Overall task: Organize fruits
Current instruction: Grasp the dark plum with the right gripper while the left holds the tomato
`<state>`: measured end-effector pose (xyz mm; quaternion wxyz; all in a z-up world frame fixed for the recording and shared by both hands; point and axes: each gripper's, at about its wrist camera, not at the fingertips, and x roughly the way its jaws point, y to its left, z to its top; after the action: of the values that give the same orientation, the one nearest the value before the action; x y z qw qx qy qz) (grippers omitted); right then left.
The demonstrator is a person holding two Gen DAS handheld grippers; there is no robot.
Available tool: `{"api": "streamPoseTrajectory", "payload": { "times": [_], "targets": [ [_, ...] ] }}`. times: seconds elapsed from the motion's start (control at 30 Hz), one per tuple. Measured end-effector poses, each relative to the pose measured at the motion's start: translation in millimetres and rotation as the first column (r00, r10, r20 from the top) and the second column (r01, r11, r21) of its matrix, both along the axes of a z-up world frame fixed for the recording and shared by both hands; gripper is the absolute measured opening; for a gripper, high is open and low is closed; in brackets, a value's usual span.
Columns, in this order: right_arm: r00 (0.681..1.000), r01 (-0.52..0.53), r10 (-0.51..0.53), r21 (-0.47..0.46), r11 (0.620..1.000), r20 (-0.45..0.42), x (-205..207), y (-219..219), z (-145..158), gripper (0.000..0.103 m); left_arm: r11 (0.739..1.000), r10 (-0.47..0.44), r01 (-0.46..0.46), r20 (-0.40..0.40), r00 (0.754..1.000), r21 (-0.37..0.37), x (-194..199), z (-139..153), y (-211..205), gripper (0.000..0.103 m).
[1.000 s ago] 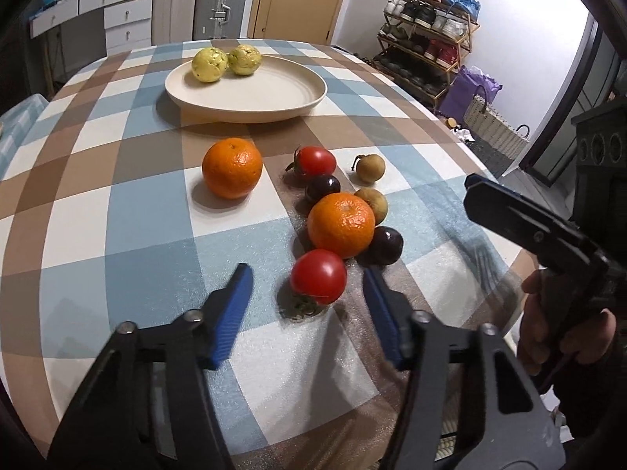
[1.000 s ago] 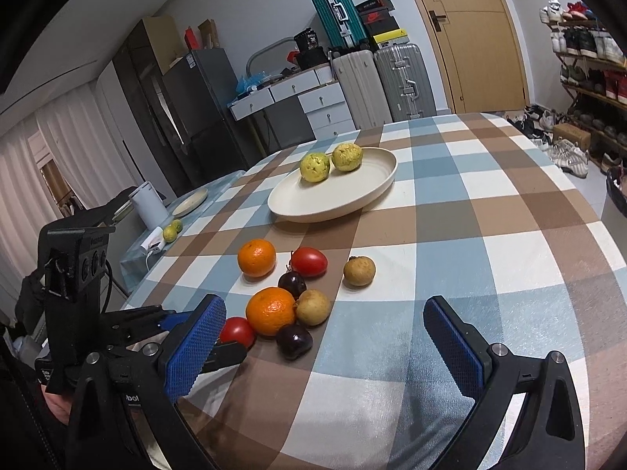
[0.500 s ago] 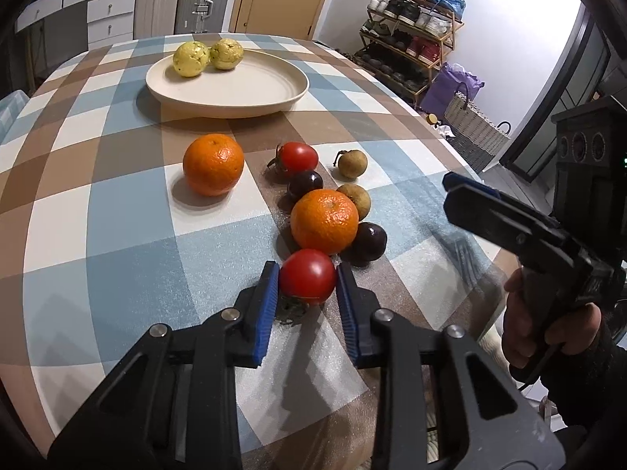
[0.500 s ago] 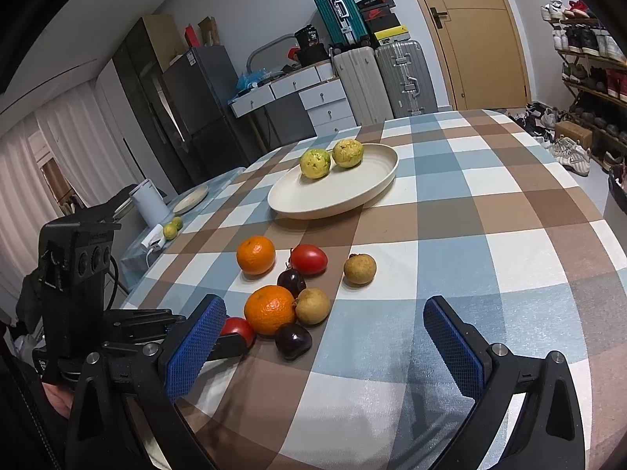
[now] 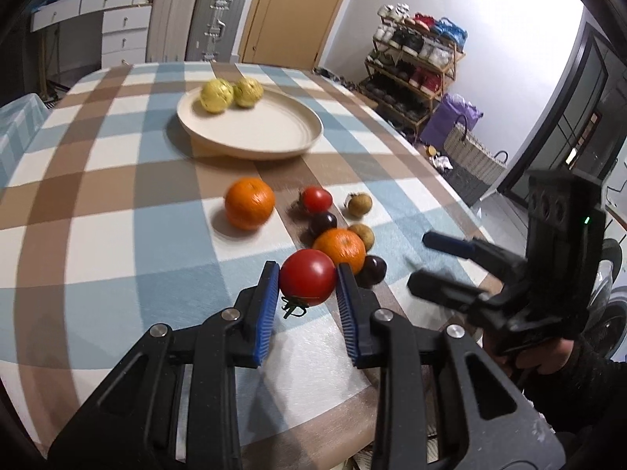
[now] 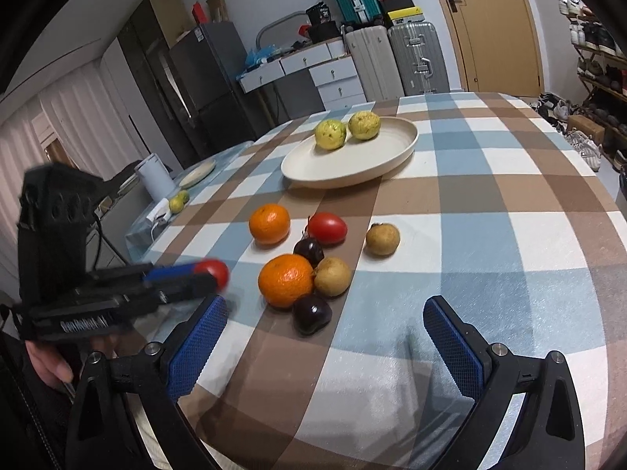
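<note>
Now left tool [image 5: 307, 280] clamped on red tomato [image 5: 307, 282], lifted just off checked desk [image 5: 98, 235] beside orange [image 5: 340, 248], right tool [image 6: 325, 323] released, empty, cream plate [image 5: 274, 137] holding two guavas [image 5: 216, 95].

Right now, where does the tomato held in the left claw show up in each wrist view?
Left wrist: tomato low centre, clamped by the left claw.
Right wrist: tomato at left, partly hidden behind the claw's fingers.
Shared landmark: cream plate holding two yellow fruits.
</note>
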<state>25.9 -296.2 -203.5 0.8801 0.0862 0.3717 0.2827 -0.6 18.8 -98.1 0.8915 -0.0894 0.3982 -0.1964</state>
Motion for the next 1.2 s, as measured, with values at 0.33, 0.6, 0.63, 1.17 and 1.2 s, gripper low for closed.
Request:
{"api": "streamPoseTrajectory", "payload": {
  "times": [0.33, 0.6, 0.63, 1.17, 1.2],
  "targets": [
    [0.998, -0.055, 0.055, -0.080, 0.995, 0.002, -2.2, 23.5, -5.0, 0.068, 0.998, 0.052, -0.051, 0.028, 0.998, -0.032, -10.9, 13.5, 28.5, 0.026],
    [0.996, -0.086, 0.086, -0.153, 0.984, -0.005, -2.6, 40.5, -10.1, 0.046, 0.997, 0.074, -0.073, 0.026, 0.997, -0.040, -13.7, 13.5, 35.5, 0.026],
    [0.997, -0.079, 0.079, -0.159, 0.984, -0.006, -2.2, 40.3, -10.5, 0.043, 0.997, 0.075, -0.074, 0.027, 0.997, -0.040, -13.6, 13.9, 35.5, 0.026],
    [0.999, -0.031, 0.032, -0.041, 0.999, 0.015, 6.2, 3.9, -1.7, 0.026, 0.996, 0.089, -0.088, 0.035, 0.995, -0.033, 24.3, 29.0, 31.2, 0.026],
    [0.999, -0.025, 0.026, -0.030, 0.999, 0.035, 6.7, -0.9, 3.6, 0.026, 0.995, 0.092, -0.091, 0.038, 0.995, -0.031, 31.2, 31.2, 31.2, 0.026]
  ]
}}
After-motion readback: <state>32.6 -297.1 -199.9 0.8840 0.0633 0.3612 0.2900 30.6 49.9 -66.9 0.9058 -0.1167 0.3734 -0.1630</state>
